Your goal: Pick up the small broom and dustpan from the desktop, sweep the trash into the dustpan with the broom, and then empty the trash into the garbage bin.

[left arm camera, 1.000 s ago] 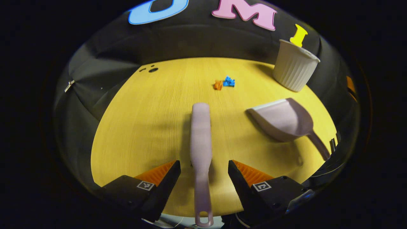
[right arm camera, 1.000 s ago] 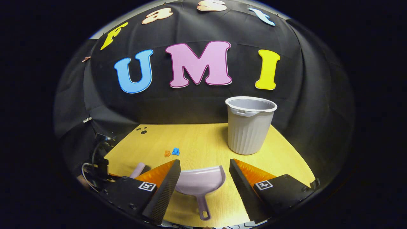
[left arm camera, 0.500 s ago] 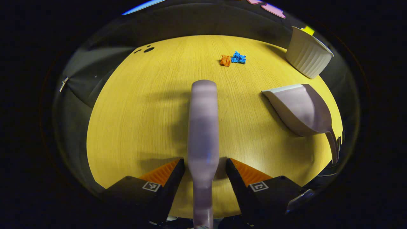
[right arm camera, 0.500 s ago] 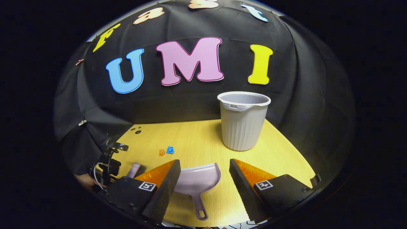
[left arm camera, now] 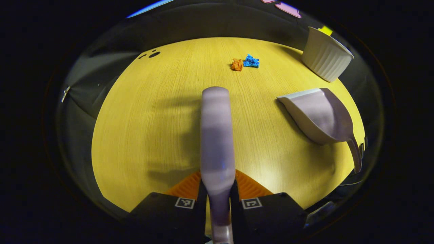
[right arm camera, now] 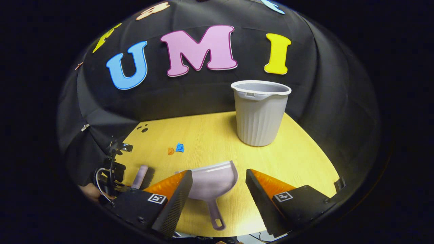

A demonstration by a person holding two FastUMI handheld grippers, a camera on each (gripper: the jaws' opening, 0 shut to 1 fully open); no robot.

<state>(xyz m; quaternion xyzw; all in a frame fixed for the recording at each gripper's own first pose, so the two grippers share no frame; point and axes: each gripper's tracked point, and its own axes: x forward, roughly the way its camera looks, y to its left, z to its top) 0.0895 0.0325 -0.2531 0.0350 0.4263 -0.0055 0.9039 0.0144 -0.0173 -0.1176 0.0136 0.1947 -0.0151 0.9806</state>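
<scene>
In the left gripper view, the left gripper (left arm camera: 217,195) has its jaws closed tight on the neck of the pale lilac plastic hand broom (left arm camera: 216,135), both fingers pressing its sides; the broom runs straight ahead over the yellow wood-grain desktop (left arm camera: 152,128). Each finger carries a small square black-and-white marker, with no readable writing. To the right lies the pale lilac plastic dustpan (left arm camera: 320,115), mouth turned toward the middle of the desk. Farther on sit the trash: an orange crumpled scrap (left arm camera: 237,64) touching a blue crumpled scrap (left arm camera: 251,61). The ribbed grey plastic garbage bin (left arm camera: 326,54) stands at the far right.

The right gripper view shows the right gripper (right arm camera: 218,200) with jaws wide apart and holding nothing, the dustpan's handle lying on the desk between them. This view looks into the bin's open rim, and at far left the other gripper at the broom.
</scene>
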